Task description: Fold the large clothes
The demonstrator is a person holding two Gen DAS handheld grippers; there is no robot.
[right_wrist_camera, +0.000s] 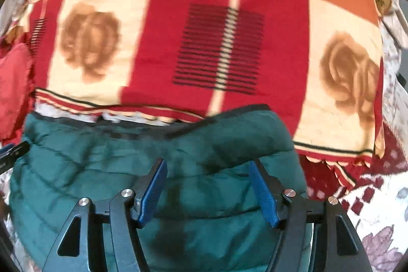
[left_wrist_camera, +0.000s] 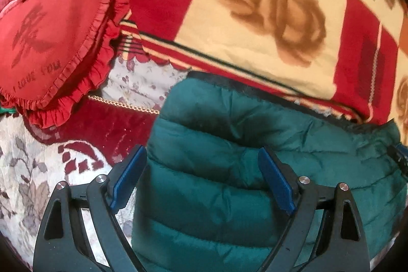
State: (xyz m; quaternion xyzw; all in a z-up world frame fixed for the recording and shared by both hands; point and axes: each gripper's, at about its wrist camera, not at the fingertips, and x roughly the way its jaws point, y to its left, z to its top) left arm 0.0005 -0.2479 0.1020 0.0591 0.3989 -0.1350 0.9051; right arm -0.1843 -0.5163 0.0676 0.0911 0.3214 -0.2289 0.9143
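the puffy green jacket (left_wrist_camera: 229,170) looks light, soft, slippery; grip its dark-trimmed edge at mid-frame. left claw (left_wrist_camera: 202,175) and right claw (right_wrist_camera: 207,186) both gape wide, empty.

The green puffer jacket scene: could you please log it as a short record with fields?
garment: green puffer jacket, quilted, lying bunched on the bed
left tool: open, jaws apart above the jacket, gripping nothing
right tool: open, above the jacket, gripping nothing
behind jacket: red and cream rose-print blanket
left of jacket: red heart-shaped cushion with ruffled edge
underneath: floral bed cover
fold state: cannot tell
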